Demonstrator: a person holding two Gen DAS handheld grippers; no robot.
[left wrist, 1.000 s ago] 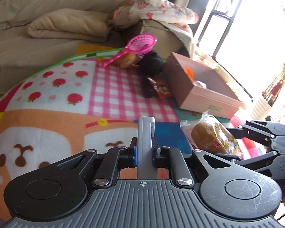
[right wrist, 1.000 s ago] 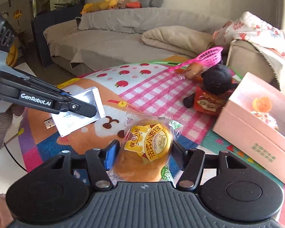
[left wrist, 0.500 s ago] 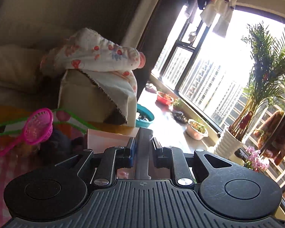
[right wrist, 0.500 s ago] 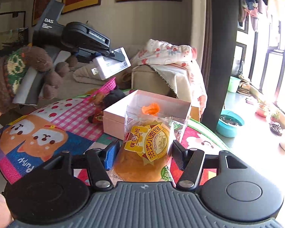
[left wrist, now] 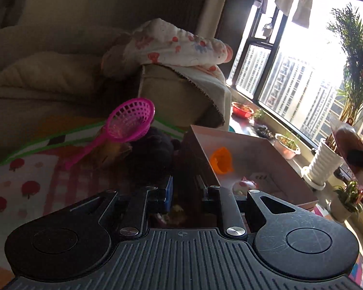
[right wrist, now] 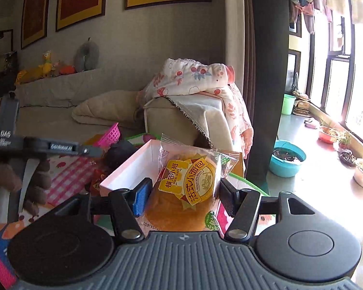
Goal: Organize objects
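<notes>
My right gripper (right wrist: 181,193) is shut on a packaged bread bun (right wrist: 188,188) and holds it just before the near end of the open pink box (right wrist: 133,166). My left gripper (left wrist: 184,193) is open and empty, over the near left wall of the pink box (left wrist: 254,149). Inside the box lie an orange toy (left wrist: 221,160) and a small pink-and-white item (left wrist: 246,183). The right gripper with the bun shows at the right edge of the left wrist view (left wrist: 348,142). The left gripper shows at the left of the right wrist view (right wrist: 67,148), with no white adapter in sight.
A pink toy strainer (left wrist: 123,128) and a black plush (left wrist: 155,152) lie on the patterned mat (left wrist: 19,181) left of the box. A beige sofa (left wrist: 36,77) with a floral blanket (left wrist: 171,46) stands behind. Potted plants (left wrist: 324,162) line the window ledge at right.
The left gripper, earlier shut on a white adapter, is now open and empty by the box. The right gripper has carried the bun closer to the box.
</notes>
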